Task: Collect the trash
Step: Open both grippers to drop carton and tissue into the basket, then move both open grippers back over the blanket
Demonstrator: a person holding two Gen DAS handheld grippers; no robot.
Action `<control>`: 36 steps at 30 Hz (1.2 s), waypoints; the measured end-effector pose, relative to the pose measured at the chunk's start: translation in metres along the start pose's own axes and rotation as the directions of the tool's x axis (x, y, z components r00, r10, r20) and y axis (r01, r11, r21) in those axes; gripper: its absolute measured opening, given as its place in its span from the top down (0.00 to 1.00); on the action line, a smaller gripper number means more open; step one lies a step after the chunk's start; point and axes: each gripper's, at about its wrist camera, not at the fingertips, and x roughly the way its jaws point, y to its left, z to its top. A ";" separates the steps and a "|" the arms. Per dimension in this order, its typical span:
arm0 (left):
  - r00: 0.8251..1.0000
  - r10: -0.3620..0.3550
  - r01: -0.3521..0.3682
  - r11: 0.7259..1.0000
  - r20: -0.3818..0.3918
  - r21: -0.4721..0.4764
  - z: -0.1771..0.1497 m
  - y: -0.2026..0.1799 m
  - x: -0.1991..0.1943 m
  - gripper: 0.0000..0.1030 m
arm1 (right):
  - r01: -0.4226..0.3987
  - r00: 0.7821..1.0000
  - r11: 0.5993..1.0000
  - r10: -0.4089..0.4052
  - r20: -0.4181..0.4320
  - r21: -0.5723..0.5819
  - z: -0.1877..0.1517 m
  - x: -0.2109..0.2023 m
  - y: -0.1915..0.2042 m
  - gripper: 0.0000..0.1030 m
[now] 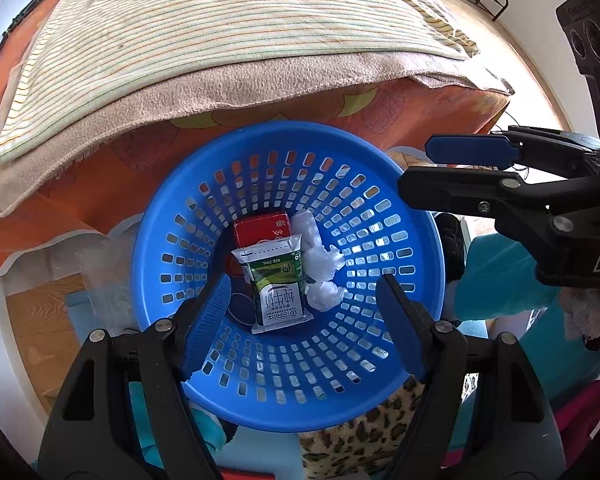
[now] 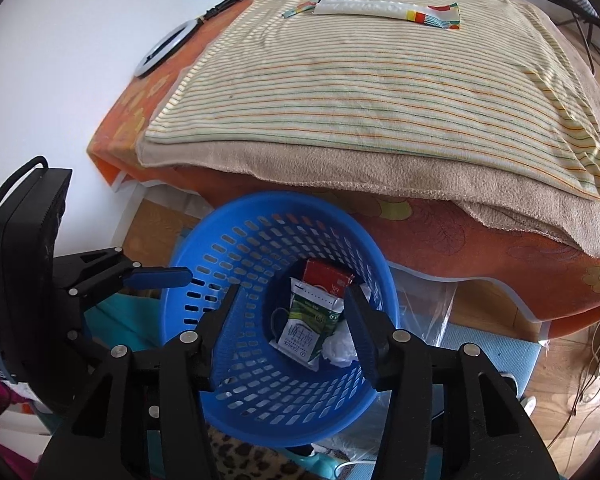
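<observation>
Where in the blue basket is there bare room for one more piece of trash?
Blue basket: bare near wall and floor left of the milk carton. Crowded: red box behind, tissue wads right.

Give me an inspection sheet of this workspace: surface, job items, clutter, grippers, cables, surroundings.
Surface: bed with striped sheet over a beige blanket and an orange floral cover.
Job's things: blue basket beside the bed holds a milk carton, a red box and crumpled white tissues.
Clutter: a colourful wrapper lies on the sheet at the far end; leopard-print fabric under the basket.
Grippers: left gripper open and empty above the basket; right gripper open and empty above it too.
Cables: wires on the floor at right.
Surroundings: ring light on the bed's left edge; white wall; wooden floor.
</observation>
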 end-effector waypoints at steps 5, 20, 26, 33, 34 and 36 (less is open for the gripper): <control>1.000 -0.007 0.008 0.999 0.016 -0.044 0.007 0.009 -0.006 0.25 | 0.016 1.000 1.000 -0.016 0.007 0.000 0.003 -0.002 -0.001 0.51; 0.995 0.049 -0.042 0.997 0.092 -0.069 0.036 0.029 -0.032 0.25 | 0.082 0.996 0.997 -0.082 0.042 -0.010 0.020 -0.017 -0.006 0.43; 0.989 0.072 -0.064 0.996 0.129 -0.060 0.053 0.036 -0.042 0.25 | 0.121 0.991 0.992 -0.119 0.060 -0.031 0.027 -0.024 -0.004 0.37; 0.982 0.087 -0.078 0.995 0.166 -0.058 0.081 0.046 -0.052 0.25 | 0.170 0.983 0.984 -0.166 0.081 -0.050 0.037 -0.032 -0.006 0.34; 0.981 0.088 -0.079 0.995 0.173 -0.059 0.086 0.049 -0.054 0.25 | 0.173 0.982 0.983 -0.168 0.083 -0.053 0.040 -0.032 -0.007 0.34; 0.978 0.097 -0.087 0.994 0.186 -0.061 0.097 0.054 -0.057 0.25 | 0.168 0.983 0.984 -0.163 0.088 -0.053 0.045 -0.033 -0.010 0.34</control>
